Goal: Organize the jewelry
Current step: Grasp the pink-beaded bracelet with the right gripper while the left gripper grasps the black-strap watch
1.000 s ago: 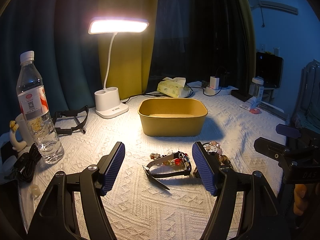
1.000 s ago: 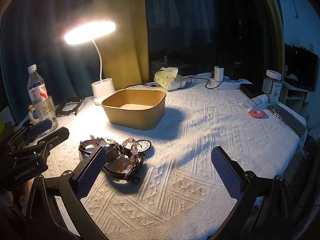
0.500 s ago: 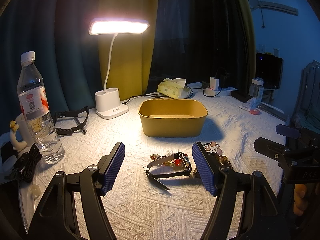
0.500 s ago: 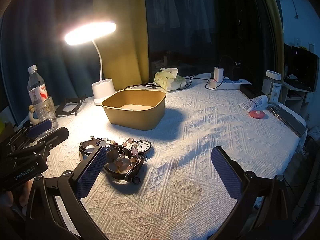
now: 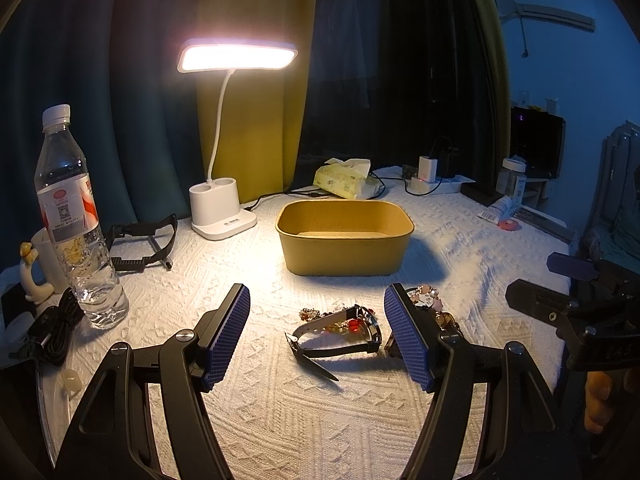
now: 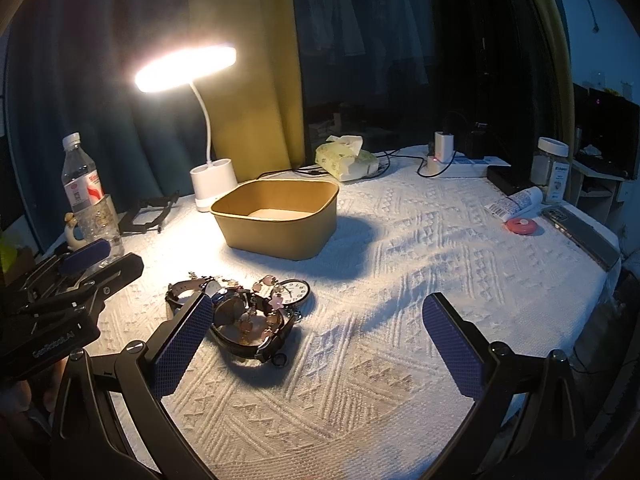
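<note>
Left wrist view: the left hand-held gripper [image 5: 317, 332] hangs above the white textured cloth of the counter [image 5: 320, 420], its blue-padded jaws spread wide apart and holding nothing. Between them, on the cloth, lies a wristwatch with a dark strap [image 5: 340, 338], tangled with a beaded bracelet [image 5: 320, 314]; more pink and amber beads [image 5: 428, 300] show just behind the right-hand pad. Beyond the pile stands a tan rectangular container [image 5: 346, 238], its inside bare as far as can be seen, lit by a white desk lamp [image 5: 224, 216]. A water bottle [image 5: 74, 220] stands at the left edge, near a black strap-like object [image 5: 142, 244]. The right hand-held gripper [image 5: 576, 300] juts in from the right edge.

Right wrist view: the right hand-held gripper [image 6: 318, 340] also has its jaws far apart and empty. The jewelry pile [image 6: 244, 312] sits just beside its left pad, with a round white-faced watch [image 6: 295, 291] at the pile's far side. The tan container [image 6: 280, 220] stands behind the pile, apart from it. A tissue pack [image 6: 346, 158], a power strip [image 6: 460, 164], a jar [image 6: 551, 166] and a tube [image 6: 514, 202] line the far edge. The left hand-held gripper [image 6: 86, 268] reaches in from the left.
</note>
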{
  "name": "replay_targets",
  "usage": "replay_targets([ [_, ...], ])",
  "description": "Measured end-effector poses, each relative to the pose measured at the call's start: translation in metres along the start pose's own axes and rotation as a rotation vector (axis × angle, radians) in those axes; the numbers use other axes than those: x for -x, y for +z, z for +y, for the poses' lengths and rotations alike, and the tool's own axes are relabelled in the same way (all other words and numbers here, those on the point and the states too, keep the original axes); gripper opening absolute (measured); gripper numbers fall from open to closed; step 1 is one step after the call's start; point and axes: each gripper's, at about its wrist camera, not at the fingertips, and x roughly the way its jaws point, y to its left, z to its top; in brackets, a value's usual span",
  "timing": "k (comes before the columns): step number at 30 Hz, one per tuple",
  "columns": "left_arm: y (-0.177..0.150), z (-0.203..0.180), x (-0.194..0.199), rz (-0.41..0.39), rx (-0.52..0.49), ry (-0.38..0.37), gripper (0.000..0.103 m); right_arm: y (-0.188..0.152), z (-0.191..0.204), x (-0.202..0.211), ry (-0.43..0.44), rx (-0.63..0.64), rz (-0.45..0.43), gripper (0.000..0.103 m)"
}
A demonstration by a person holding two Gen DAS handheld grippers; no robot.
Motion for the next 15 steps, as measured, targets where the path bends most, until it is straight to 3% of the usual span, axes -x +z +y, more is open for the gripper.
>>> replay_targets([
  [10,0.003,0.002,-0.002,0.012,0.023,-0.012,0.073,-0.007,0.012,-0.034,0.079,0.030,0.102,0.097],
  [15,0.002,0.007,-0.007,0.037,0.051,-0.020,0.073,-0.007,0.019,-0.052,0.117,0.035,0.165,0.086],
])
